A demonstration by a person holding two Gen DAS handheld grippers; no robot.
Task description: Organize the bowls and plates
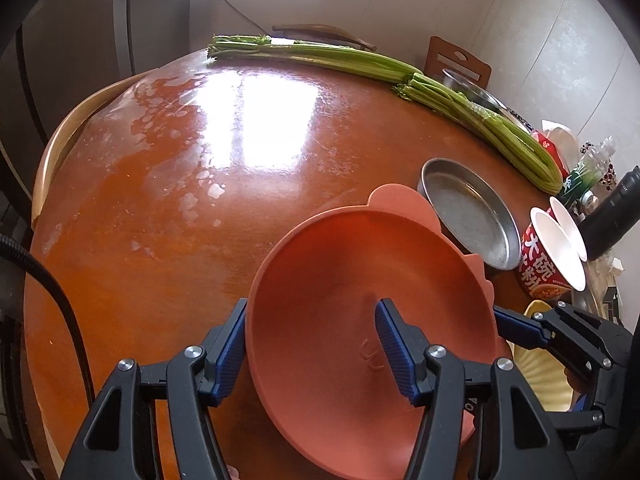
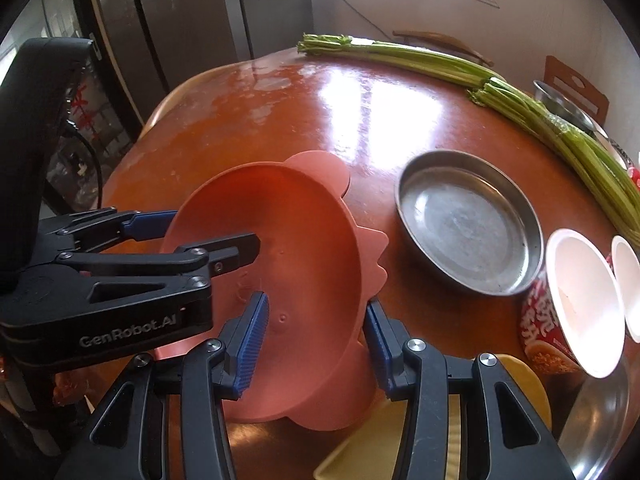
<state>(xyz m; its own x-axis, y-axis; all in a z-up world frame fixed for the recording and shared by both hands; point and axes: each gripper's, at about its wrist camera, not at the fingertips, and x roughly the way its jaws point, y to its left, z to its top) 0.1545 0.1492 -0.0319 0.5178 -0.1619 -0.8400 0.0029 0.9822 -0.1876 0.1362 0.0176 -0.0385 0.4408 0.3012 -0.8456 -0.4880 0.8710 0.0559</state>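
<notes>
The salmon-pink bowl, matte plastic and judged light and stiff, is held tilted above the near edge of the glossy wooden table. Its rim is pinched by the left gripper and, apparently, by the right gripper opposite. A scalloped pink plate lies beneath; a dull steel pan sits alongside.

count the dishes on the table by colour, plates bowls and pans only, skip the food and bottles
Pink: 1, the pink bowl held by both grippers
Bare metal: 2, the shallow metal pan and the metal bowl behind the celery
Yellow: 1, the yellow ribbed dish at the near edge
White inside, red printed outside: 2, the paper noodle bowls
Total: 6
</notes>
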